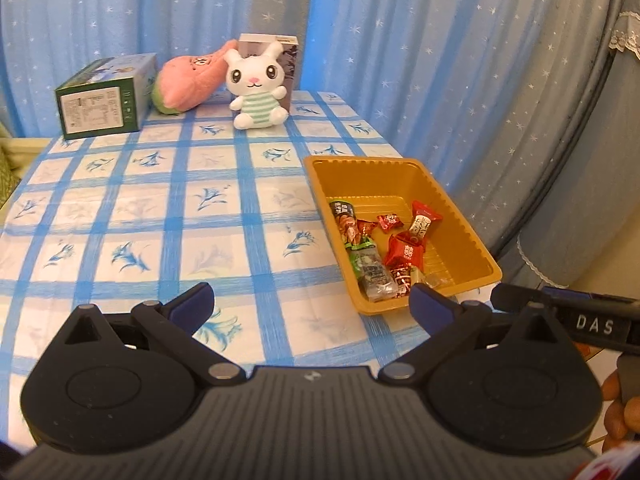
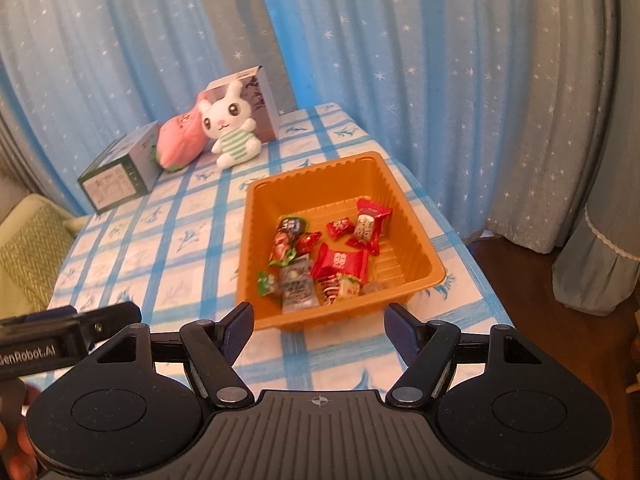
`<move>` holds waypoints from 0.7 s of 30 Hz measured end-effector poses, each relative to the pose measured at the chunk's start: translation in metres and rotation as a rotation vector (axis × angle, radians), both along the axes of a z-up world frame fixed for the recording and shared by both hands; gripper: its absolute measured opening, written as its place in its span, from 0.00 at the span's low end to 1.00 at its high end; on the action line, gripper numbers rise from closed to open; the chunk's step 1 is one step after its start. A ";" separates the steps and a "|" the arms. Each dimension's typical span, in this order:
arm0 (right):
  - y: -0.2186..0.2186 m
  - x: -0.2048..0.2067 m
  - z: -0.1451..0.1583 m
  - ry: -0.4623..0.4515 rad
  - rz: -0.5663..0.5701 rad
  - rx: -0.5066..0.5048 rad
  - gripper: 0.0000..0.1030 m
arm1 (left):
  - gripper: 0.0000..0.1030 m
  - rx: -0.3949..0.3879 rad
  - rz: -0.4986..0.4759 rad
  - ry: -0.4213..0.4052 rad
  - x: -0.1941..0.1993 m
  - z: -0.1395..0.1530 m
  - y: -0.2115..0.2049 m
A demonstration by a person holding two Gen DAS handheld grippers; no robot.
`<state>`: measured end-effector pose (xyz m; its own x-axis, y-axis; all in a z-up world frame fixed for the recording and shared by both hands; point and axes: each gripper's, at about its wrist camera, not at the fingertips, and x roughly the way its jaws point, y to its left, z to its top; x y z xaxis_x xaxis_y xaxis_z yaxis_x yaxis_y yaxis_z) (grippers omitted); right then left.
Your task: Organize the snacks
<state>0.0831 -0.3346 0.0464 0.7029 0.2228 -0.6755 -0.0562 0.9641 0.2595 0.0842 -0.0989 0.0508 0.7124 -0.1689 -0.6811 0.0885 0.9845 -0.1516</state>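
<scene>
Step in hand: the sorting was judged all but finished; every wrapped snack (image 2: 320, 260) in view was seen gathered inside the orange tray (image 2: 416, 236), and none was seen loose on the checked worktop (image 1: 160, 208)
Left hand-held gripper (image 1: 312, 304): held with its jaws spread wide and nothing between them; the tray was seen just ahead and to its right
Right hand-held gripper (image 2: 320, 326): held part open and empty; the tray's near rim was seen directly ahead, close to the fingertips but apart from them
Snacks: piled toward the tray's near half; the far half was left bare
Beyond the grippers: a plush rabbit (image 1: 258, 84), a pink plush (image 1: 188, 84) and a green box (image 1: 104, 100) were seen at the worktop's far edge, well apart
Next move: judged to call for a check of the worktop for strays; otherwise both grippers could be drawn clear
</scene>
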 end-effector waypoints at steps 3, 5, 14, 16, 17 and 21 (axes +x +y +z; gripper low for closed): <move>0.008 -0.012 0.008 -0.015 0.014 -0.023 0.70 | 1.00 0.016 0.014 -0.017 -0.012 0.008 0.003; 0.014 -0.019 0.013 -0.029 0.025 -0.039 0.70 | 1.00 0.030 0.024 -0.027 -0.020 0.012 0.005; 0.032 -0.048 0.028 -0.055 0.062 -0.053 0.70 | 1.00 0.052 0.032 -0.040 -0.051 0.025 0.011; 0.034 -0.053 0.031 -0.060 0.071 -0.058 0.70 | 1.00 0.054 0.028 -0.045 -0.057 0.026 0.012; 0.034 -0.055 0.031 -0.061 0.073 -0.061 0.70 | 1.00 0.056 0.030 -0.047 -0.059 0.027 0.012; 0.036 -0.060 0.034 -0.066 0.077 -0.070 0.70 | 1.00 0.056 0.031 -0.051 -0.064 0.029 0.015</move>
